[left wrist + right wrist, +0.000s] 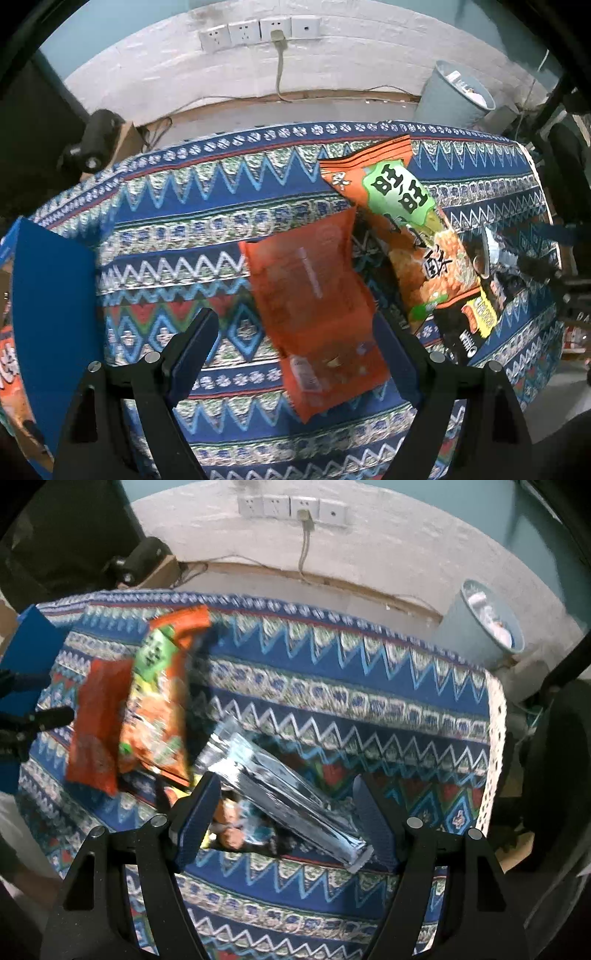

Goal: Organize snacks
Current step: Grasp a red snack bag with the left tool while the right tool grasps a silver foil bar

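Plainly open, both pairs of jaws, gripping nothing. Left gripper [291,354] pointed steeply down over a small orange packet [314,314], pads spread to either side of its near end and not pressing; probably lined up for a pinch across the width. Right gripper [284,819] likewise poised over a silver foil pack [280,794], jaws straddling it without visible contact.

Taking the small orange packet as the landmark: just to its right, a larger orange and green snack bag [402,229], angled, resting partly on a dark packet [469,325] nearer the right edge. Far to its left, a blue box [51,314], likely the destination for the snacks. Silver foil pack further right again, lying across another colourful bag.

Underneath everything, a blue patterned tablecloth [177,229] with zigzag bands. Beyond the table, a white wall with a row of power sockets [258,31], one with a plug and cable, and a pale blue waste bin [454,96] on the floor.
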The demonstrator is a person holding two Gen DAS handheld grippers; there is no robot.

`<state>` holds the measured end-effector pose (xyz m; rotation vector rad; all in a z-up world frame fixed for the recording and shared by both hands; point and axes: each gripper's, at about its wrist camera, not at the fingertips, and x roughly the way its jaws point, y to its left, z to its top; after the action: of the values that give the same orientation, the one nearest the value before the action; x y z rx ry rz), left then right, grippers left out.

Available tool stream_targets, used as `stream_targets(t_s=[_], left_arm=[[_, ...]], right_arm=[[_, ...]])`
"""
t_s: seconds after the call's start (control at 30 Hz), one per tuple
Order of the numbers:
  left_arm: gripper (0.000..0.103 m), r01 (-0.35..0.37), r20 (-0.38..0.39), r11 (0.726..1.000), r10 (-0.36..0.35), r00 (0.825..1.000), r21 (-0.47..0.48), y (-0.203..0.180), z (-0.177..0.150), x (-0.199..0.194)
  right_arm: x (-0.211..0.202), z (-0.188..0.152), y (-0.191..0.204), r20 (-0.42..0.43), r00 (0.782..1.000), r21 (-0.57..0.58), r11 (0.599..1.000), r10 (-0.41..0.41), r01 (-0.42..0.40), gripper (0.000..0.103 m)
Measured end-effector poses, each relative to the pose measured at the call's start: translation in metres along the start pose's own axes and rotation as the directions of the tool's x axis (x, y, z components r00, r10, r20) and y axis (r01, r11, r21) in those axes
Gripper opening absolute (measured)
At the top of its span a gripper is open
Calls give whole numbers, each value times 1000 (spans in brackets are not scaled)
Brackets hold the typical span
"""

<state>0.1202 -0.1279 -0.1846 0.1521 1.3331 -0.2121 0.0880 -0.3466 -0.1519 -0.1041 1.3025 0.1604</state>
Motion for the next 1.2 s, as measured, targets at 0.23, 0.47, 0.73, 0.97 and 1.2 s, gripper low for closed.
stream_targets(t_s=[0.23,0.47,0.73,0.97,1.2], left_arm=[[87,-3,-12,1000,4,1000,26,-15,5,22],[88,-35,-50,998,38,998,58,-16,-1,41],[91,-88,-90,993,95,991,83,0,-10,50],[93,-37,-67,995,43,997,90,14,-13,60],[63,2,-58,992,6,998,123,5,-25,60]], right_arm=[[17,-8,-7,-39,999,-5,1000,0,-1,75],[28,-10,-2,-50,999,-37,999,-3,2,75],[40,-10,1,-87,996,-22,1000,-4,3,57],[36,-13,13,-98,995,12,1000,28,-27,31],[36,-17,17,-87,995,59,997,45,-40,30]])
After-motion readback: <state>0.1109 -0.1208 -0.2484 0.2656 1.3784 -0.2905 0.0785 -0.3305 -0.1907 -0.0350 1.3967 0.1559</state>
